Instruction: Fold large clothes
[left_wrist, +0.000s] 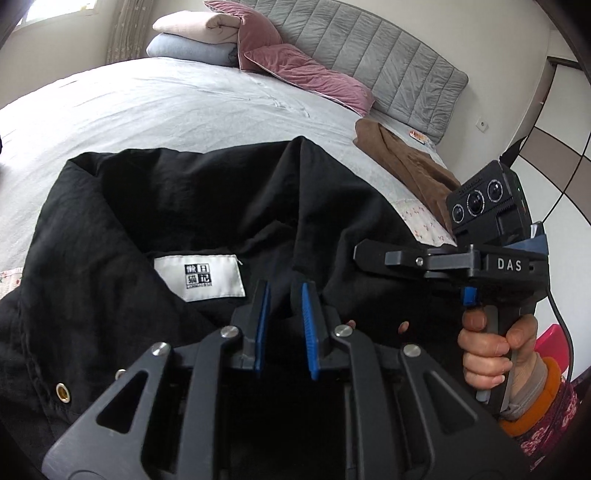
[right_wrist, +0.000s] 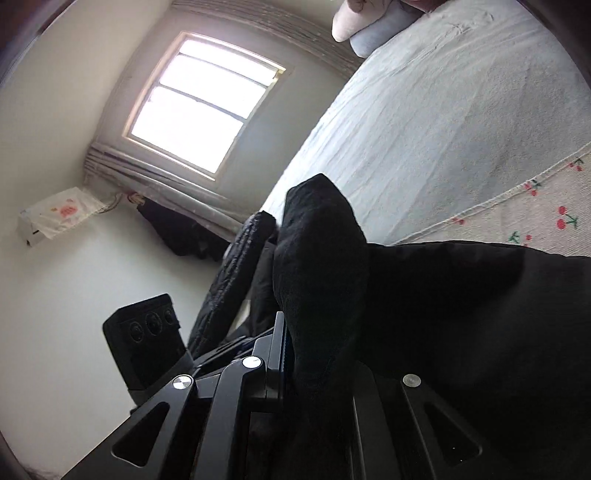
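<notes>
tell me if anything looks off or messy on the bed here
Mostly tidy. The brown garment lies crumpled near the headboard, unfolded. The black jacket is bunched only where the left claw and right claw pinch it.

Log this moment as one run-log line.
phase: lifting collar area | left gripper: shut on black garment | right gripper: shut on black garment | surface: bed | fold: not yet made

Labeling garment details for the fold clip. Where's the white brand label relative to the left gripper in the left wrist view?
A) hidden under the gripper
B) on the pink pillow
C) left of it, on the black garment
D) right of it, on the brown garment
C: the white label sits sewn on the black garment, just left of the left gripper, fully in view.
</notes>
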